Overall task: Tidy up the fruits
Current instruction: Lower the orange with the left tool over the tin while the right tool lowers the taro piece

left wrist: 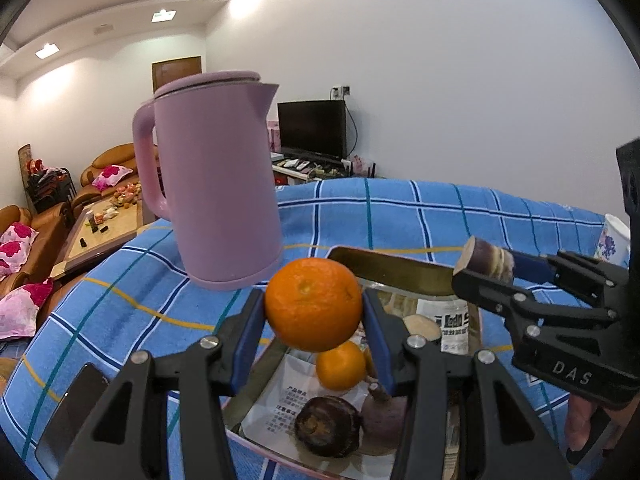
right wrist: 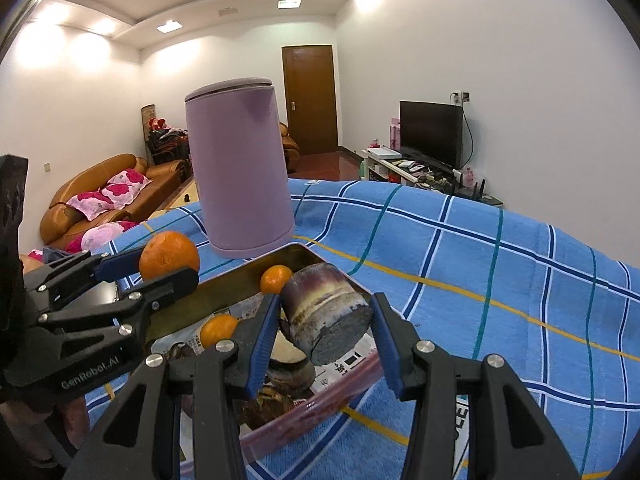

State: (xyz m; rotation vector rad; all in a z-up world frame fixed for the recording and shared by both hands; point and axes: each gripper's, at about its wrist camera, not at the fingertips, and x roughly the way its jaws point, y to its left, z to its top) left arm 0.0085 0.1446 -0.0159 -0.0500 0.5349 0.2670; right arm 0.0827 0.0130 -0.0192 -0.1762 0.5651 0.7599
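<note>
Oranges three, one clamped in left gripper; sugarcane piece clamped in right gripper.

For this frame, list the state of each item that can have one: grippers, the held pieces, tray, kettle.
left gripper: shut on an orange, held above the tray
orange: gripped, off the tray
right gripper: shut on a sugarcane piece
sugarcane piece: gripped, lifted over the tray
tray: paper-lined, holding small oranges and dark pieces
kettle: upright on the cloth, lid closed
</note>
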